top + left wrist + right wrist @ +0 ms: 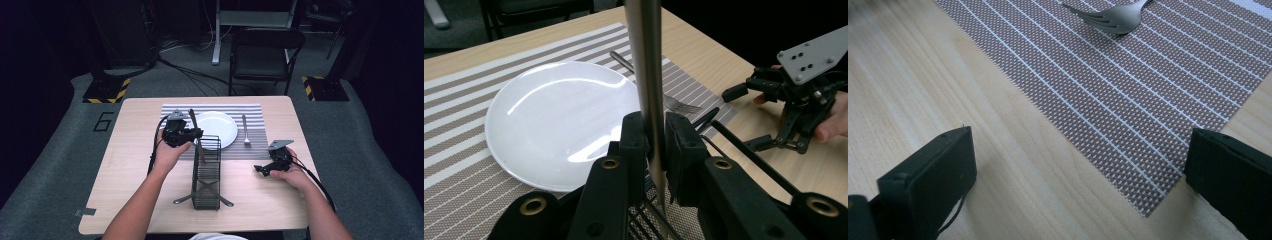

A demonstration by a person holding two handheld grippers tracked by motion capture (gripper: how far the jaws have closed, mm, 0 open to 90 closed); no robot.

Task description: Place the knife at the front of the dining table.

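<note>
Knife held tight in the left gripper (655,150), standing nearly straight up above the wire basket.

The jaws of this gripper are closed on the knife (646,75), pressing on both flat sides partway along it. The knife's low end hangs over the far end of the wire basket (206,172), just beside the white plate (559,115) on the striped mat (255,112). It looks like the knife is being lifted out to set a place at the table. A good way is to lift slowly and straight, so it does not catch on the wires. The right gripper (266,169) waits wide open with nothing in it, low over the table (130,165), near the fork (245,131) that lies on the mat.
</note>
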